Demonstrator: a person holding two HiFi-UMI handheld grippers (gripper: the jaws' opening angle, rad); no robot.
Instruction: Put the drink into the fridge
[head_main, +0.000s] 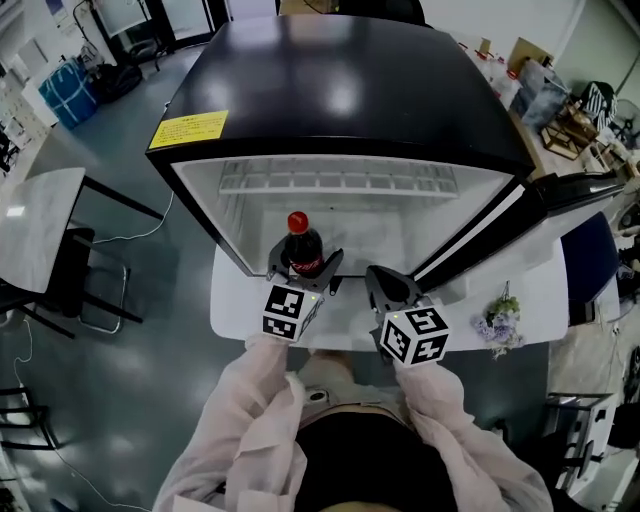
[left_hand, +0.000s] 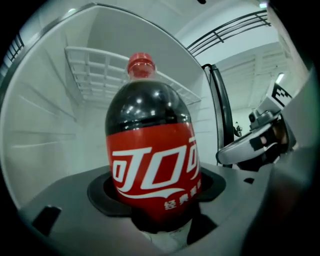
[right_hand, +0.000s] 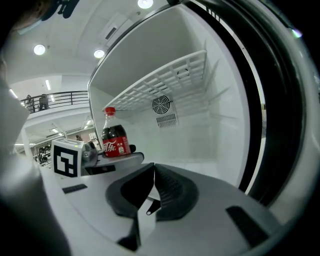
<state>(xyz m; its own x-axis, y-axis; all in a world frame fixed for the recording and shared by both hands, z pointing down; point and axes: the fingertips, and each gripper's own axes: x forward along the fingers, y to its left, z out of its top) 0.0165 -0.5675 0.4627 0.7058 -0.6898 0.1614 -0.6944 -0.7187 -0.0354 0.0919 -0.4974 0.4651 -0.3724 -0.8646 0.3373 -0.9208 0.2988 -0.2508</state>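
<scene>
A cola bottle (head_main: 303, 246) with a red cap and red label stands upright between the jaws of my left gripper (head_main: 305, 272), which is shut on it at the label (left_hand: 155, 170). The bottle sits at the mouth of the open fridge (head_main: 340, 190), over its white floor. In the right gripper view the same bottle (right_hand: 114, 136) shows to the left, held by the left gripper (right_hand: 117, 156). My right gripper (head_main: 392, 290) is beside it to the right, shut with its dark pads (right_hand: 170, 187) meeting and nothing between them.
The fridge door (head_main: 510, 215) hangs open to the right. Inside, a white wire shelf (head_main: 335, 180) runs across the back above the floor. A small bunch of flowers (head_main: 497, 322) lies on the white table (head_main: 540, 300) at the right. A grey table (head_main: 35, 235) stands at the left.
</scene>
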